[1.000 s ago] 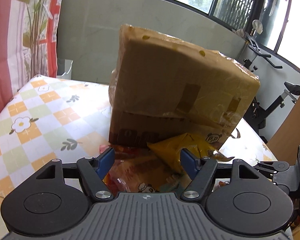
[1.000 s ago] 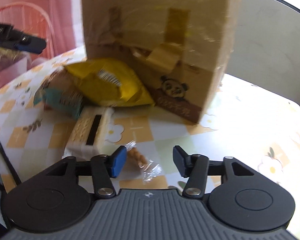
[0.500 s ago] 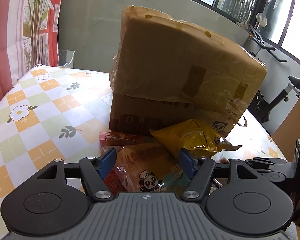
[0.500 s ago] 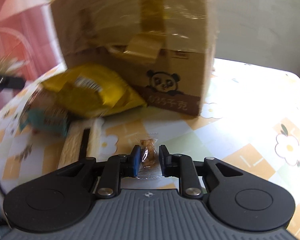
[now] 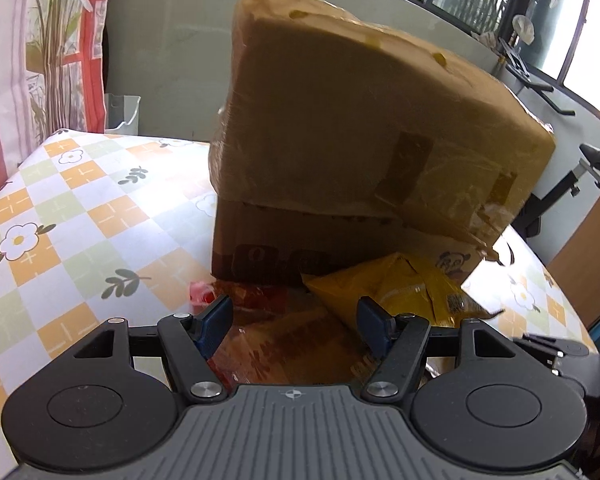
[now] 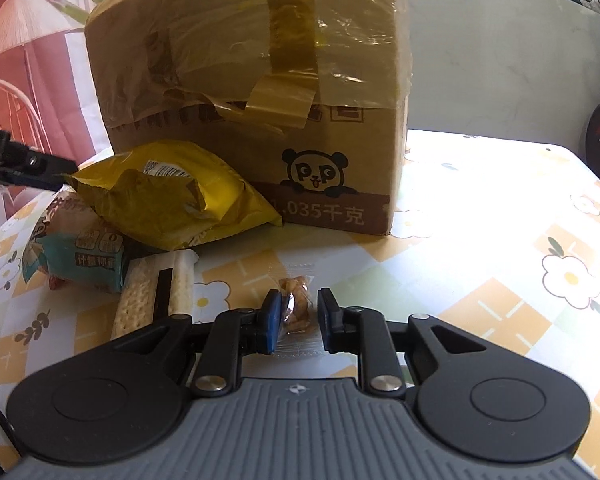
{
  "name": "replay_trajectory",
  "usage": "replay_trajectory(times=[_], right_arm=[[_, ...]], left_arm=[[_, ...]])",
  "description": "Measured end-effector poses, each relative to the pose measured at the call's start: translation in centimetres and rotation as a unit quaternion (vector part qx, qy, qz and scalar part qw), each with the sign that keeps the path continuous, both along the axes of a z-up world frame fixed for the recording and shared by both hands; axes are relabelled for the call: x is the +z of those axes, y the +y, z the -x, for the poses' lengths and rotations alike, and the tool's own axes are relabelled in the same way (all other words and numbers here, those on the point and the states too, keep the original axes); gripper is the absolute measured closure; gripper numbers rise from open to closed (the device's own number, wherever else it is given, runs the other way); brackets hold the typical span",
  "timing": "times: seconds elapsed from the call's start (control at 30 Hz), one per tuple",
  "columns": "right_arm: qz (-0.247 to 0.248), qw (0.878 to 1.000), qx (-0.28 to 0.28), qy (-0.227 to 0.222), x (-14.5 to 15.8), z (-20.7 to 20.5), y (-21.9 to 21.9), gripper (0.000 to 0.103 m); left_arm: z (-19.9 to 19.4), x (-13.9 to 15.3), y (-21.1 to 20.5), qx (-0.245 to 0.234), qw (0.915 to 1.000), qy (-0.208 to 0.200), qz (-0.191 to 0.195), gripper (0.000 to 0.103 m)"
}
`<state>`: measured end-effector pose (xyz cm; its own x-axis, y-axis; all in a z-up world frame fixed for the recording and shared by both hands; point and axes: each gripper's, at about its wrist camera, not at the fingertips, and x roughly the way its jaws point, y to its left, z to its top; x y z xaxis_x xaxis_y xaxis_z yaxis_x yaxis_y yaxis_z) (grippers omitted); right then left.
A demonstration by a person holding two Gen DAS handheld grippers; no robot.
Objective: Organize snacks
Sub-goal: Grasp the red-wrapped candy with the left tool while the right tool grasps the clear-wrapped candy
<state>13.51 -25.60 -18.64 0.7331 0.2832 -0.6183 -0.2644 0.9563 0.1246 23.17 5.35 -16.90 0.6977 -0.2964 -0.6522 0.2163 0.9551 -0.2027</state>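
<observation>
A taped cardboard box (image 6: 256, 92) with a panda print stands on the floral tablecloth; it also shows in the left wrist view (image 5: 360, 152). A yellow snack bag (image 6: 172, 196) leans against it, next to a teal pack (image 6: 80, 260) and a cracker pack (image 6: 152, 296). My right gripper (image 6: 299, 320) is shut on a small clear-wrapped snack (image 6: 296, 304) just above the table. My left gripper (image 5: 296, 326) is open and empty over an orange-red snack bag (image 5: 284, 348), beside the yellow bag (image 5: 404, 292).
The table (image 5: 60, 216) has a flower-check cloth. A curtain (image 5: 40, 40) hangs at the left, a grey wall stands behind, and exercise equipment (image 5: 572, 184) is off the table's right side. The left gripper's tip (image 6: 16, 160) shows at the right view's left edge.
My right gripper closed on the small wrapped snack and holds it. My left gripper stayed open and shifted slightly over the snack bags.
</observation>
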Motion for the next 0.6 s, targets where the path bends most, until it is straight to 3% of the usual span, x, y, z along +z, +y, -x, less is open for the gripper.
replay_trajectory(times=[0.1,0.33,0.6], right_arm=[[-0.002,1.0,0.0,0.0,0.0,0.1,0.0,0.081],[-0.001,1.0,0.001,-0.001,0.0,0.0,-0.1,0.081],[-0.002,1.0,0.001,-0.001,0.0,0.1,-0.1,0.081]], left_arm=[[-0.3,0.1,0.8,0.03,0.9995,0.009,0.003,0.033],[-1.2,-1.5,4.6,0.123,0.986,0.073,0.085,0.038],[-5.1,-2.9,6.4,0.137,0.9735,0.104,0.15,0.042]])
